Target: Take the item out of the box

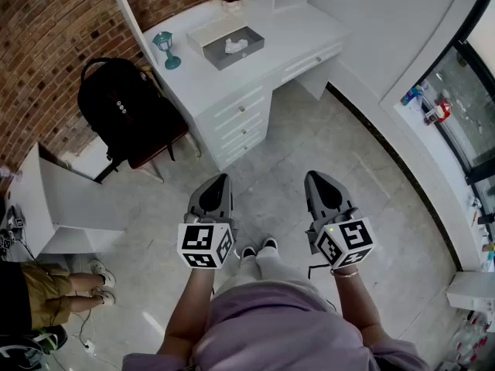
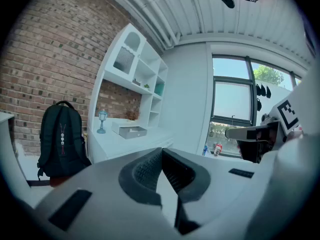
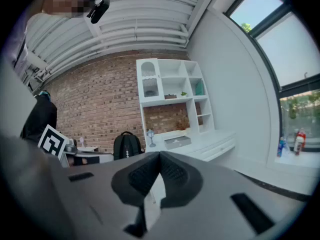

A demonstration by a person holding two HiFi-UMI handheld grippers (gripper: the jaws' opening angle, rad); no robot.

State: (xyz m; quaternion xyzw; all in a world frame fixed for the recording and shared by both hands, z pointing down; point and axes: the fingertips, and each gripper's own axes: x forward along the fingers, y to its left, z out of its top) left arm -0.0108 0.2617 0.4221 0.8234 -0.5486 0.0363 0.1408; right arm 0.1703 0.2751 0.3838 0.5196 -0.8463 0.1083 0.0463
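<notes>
A grey open box (image 1: 228, 43) lies on the white desk (image 1: 309, 33) across the room, with a white crumpled item (image 1: 234, 45) inside it. I stand on the tiled floor well short of the desk. My left gripper (image 1: 219, 180) and right gripper (image 1: 315, 178) are held side by side at waist height, pointing toward the desk, both shut and empty. In the left gripper view the jaws (image 2: 161, 151) meet, and the box (image 2: 129, 130) shows small and far beyond them. The right gripper view shows the same: shut jaws (image 3: 160, 156) and the distant box (image 3: 177, 142).
A teal lamp (image 1: 165, 50) stands on the desk left of the box. A black backpack (image 1: 124, 114) rests on a chair beside the desk. Another person's legs (image 1: 54, 292) show at the left edge. Bottles (image 1: 433, 108) line the window sill on the right.
</notes>
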